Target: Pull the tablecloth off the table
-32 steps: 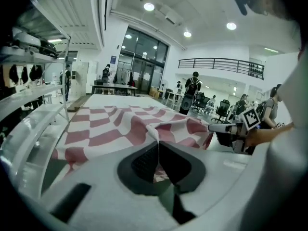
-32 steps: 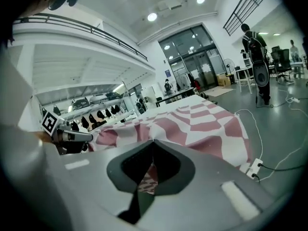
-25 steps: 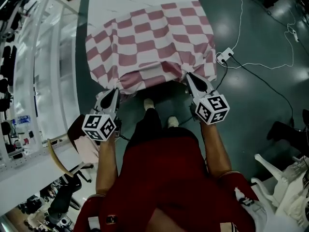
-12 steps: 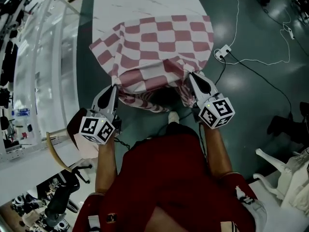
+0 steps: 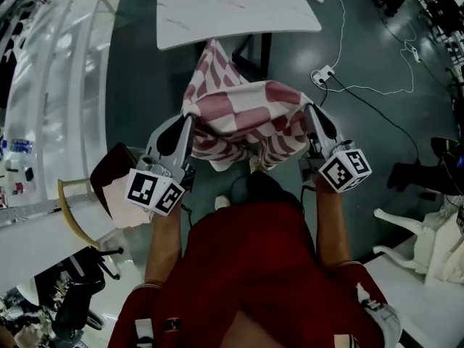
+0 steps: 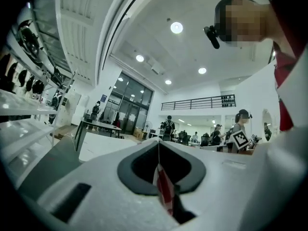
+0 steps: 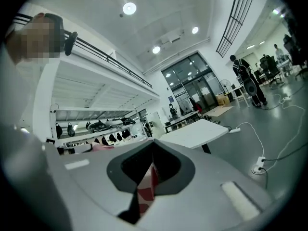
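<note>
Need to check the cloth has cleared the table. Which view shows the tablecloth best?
The head view: the whole checked tablecloth hangs bunched between the left gripper and right gripper, its far corner near the table edge. Each gripper view shows only a thin strip of it pinched in shut jaws.

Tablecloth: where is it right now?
Head view, centre: the tablecloth hangs bunched between the left gripper and right gripper, both shut on it, its far tip at the table's near edge.
</note>
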Motion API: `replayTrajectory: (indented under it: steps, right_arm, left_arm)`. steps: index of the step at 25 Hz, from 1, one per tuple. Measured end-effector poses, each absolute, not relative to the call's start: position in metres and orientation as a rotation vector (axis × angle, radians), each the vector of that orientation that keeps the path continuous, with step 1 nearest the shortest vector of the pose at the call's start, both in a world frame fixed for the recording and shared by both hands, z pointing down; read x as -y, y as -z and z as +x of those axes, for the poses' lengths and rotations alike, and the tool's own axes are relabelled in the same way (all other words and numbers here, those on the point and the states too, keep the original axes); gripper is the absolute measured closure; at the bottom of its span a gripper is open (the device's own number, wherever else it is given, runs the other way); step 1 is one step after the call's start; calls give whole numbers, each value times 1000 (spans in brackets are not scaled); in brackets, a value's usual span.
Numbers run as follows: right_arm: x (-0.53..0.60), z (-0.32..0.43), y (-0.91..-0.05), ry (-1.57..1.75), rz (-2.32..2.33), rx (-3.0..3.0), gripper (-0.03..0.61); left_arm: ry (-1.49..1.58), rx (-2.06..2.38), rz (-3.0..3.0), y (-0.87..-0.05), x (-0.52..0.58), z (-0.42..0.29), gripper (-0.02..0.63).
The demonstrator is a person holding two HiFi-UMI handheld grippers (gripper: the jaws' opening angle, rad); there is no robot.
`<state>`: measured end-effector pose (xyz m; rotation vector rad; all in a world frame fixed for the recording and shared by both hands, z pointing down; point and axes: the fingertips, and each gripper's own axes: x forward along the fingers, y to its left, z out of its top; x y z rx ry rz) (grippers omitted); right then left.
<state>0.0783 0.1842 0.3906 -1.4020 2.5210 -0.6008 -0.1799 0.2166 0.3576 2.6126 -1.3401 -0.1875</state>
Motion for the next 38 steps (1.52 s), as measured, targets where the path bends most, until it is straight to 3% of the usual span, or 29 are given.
replayTrajectory:
  steps: [7, 17, 38]
  right_arm:
    - [-262, 57, -365, 578, -1425, -2456, 569]
    - [-269, 66, -330, 492, -1330, -2484, 569]
    - [-278, 130, -321, 429, -1298, -2525, 569]
  left_arm:
    - [335, 1296, 2622, -340, -273, -210, 604]
    - [362, 1439, 2591, -308, -292, -216, 604]
    - [296, 1518, 2594, -281, -307, -159, 604]
